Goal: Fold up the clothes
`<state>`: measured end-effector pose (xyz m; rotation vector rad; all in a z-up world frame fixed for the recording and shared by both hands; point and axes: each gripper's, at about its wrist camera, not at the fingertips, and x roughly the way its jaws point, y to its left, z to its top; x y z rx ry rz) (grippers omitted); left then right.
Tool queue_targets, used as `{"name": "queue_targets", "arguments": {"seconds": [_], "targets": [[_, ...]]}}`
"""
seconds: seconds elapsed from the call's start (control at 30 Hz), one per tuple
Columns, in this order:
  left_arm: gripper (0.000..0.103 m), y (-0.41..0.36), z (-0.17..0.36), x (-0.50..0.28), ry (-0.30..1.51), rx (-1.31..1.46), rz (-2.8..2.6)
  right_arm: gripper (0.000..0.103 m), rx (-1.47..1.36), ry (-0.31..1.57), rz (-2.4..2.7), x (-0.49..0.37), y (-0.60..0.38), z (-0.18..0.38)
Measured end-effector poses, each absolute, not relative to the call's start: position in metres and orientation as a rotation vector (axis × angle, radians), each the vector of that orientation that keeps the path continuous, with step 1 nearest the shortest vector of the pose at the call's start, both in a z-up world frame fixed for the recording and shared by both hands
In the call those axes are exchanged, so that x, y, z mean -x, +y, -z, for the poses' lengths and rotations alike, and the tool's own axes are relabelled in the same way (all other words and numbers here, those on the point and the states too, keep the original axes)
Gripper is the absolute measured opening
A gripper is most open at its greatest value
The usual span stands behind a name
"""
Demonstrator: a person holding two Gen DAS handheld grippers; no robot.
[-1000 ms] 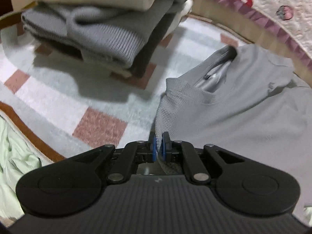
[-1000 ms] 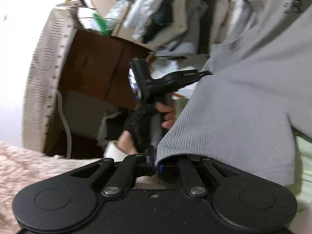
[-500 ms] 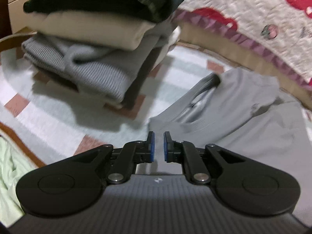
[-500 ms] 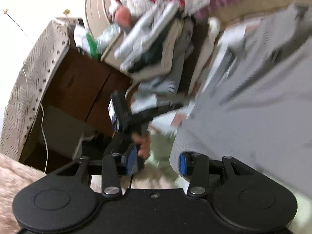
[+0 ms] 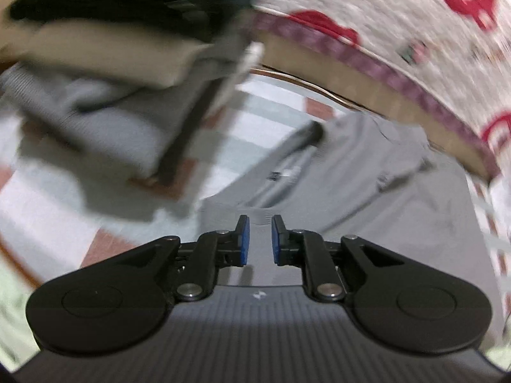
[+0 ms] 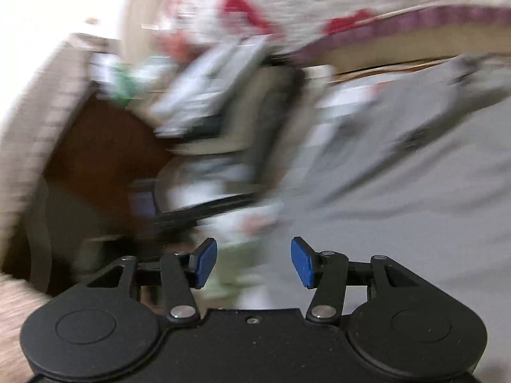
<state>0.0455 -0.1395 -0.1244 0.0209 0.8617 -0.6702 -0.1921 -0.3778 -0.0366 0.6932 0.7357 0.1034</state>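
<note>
A grey sweater [image 5: 367,191] lies flat on the checked mat [image 5: 265,108], its collar toward the left. My left gripper [image 5: 259,242] hangs just above the sweater's near edge, its blue pads a little apart and opening, with nothing between them. In the blurred right wrist view the same grey sweater [image 6: 415,191] fills the right side. There my right gripper [image 6: 254,263] stands wide and is still opening, empty, beside the sweater's left edge.
A stack of folded clothes [image 5: 121,73] in grey, cream and black stands at the back left of the mat. A quilt with red patterns [image 5: 399,22] runs along the back. A brown cabinet [image 6: 95,159] and the other gripper's dark handle [image 6: 198,210] show left in the right wrist view.
Both grippers let go of the grey sweater and opened, the right one wide. Both rose and pulled back; the sweater's edge dropped flat onto the mat.
</note>
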Motion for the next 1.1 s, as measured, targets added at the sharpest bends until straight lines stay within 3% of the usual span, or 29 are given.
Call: {"name": "queue_targets", "arguments": {"seconds": [0.17, 0.23, 0.4, 0.6, 0.87, 0.9, 0.93, 0.97, 1.1], "targets": [[0.037, -0.196, 0.112, -0.053, 0.836, -0.079, 0.83, 0.057, -0.437, 0.727, 0.209, 0.164, -0.458, 0.046], [0.041, -0.221, 0.116, -0.06, 0.831, -0.102, 0.853, 0.057, -0.433, 0.683, 0.323, 0.16, -0.499, 0.056], [0.041, -0.289, 0.133, -0.08, 0.749, -0.331, 0.85, 0.057, -0.333, 0.671, 0.522, 0.138, -0.584, 0.088], [0.047, -0.333, 0.152, -0.123, 0.615, -0.385, 0.759, 0.057, -0.376, 0.723, 0.624, 0.134, -0.659, 0.143], [0.05, -0.387, 0.177, -0.172, 0.778, -0.353, 0.858, 0.057, -0.533, 0.734, 0.708, 0.166, -0.733, 0.166], [0.048, -0.392, 0.181, -0.173, 0.784, -0.372, 0.868, 0.057, -0.572, 0.724, 0.718, 0.167, -0.74, 0.168], [0.036, -0.396, 0.184, -0.173, 0.776, -0.398, 0.899, 0.057, -0.593, 0.714, 0.725, 0.166, -0.742, 0.17], [0.003, -0.399, 0.186, -0.172, 0.765, -0.418, 0.922, 0.057, -0.61, 0.704, 0.727, 0.164, -0.744, 0.171], [0.004, -0.38, 0.155, -0.165, 0.647, -0.359, 0.849, 0.057, -0.594, 0.684, 0.659, 0.145, -0.734, 0.173]]}}
